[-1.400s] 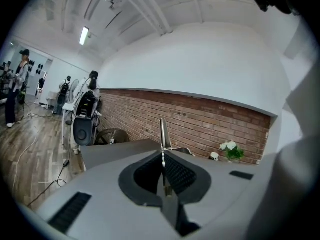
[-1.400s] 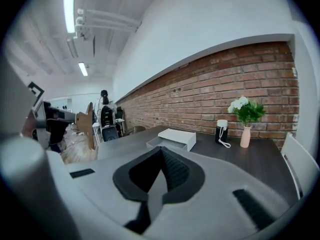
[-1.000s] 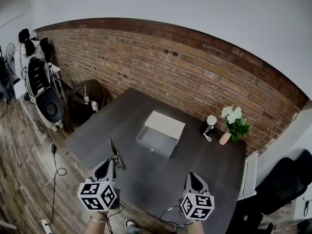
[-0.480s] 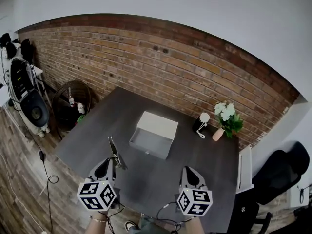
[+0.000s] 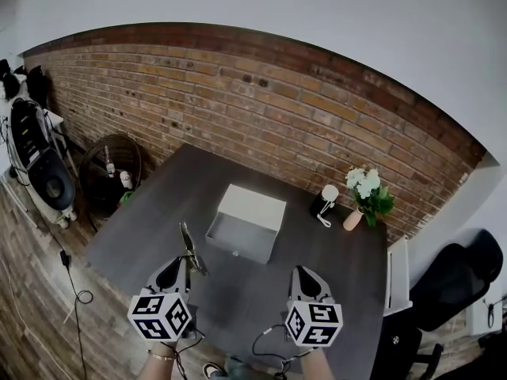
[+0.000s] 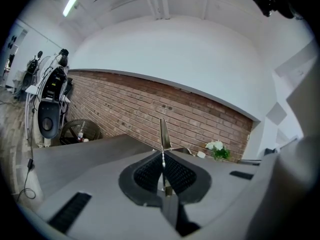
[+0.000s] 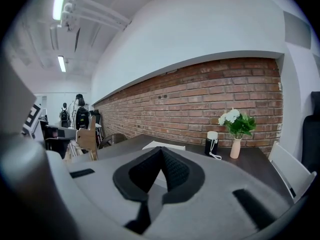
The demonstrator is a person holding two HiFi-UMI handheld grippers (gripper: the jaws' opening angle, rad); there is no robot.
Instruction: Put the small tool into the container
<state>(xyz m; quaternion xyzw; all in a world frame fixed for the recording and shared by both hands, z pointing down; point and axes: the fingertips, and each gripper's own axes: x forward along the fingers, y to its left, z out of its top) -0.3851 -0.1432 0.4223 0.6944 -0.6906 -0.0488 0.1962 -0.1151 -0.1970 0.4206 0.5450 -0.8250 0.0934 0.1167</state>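
Note:
A thin metal tool point(image 5: 190, 248) stands up from my left gripper point(image 5: 183, 264), which is shut on it above the near left part of the dark table point(image 5: 170, 192). In the left gripper view the tool point(image 6: 163, 133) sticks out past the closed jaws of the left gripper point(image 6: 163, 156). An open white container point(image 5: 246, 222) sits in the middle of the table, beyond both grippers. My right gripper point(image 5: 304, 275) hovers over the near right part, shut and with nothing in it. The right gripper view shows the right gripper point(image 7: 161, 151) with its tips together and the container point(image 7: 164, 145) behind them.
A pink vase of white flowers point(image 5: 361, 198) and a black cylinder with a white cap point(image 5: 325, 200) stand at the table's far right, by the brick wall point(image 5: 238, 93). A wicker basket point(image 5: 111, 172) is on the floor to the left. A black chair point(image 5: 463, 283) is at the right.
The head view has shifted, so the table sits lower and more to the left. The right gripper has drifted slightly left. The left gripper still holds the tool in the same spot.

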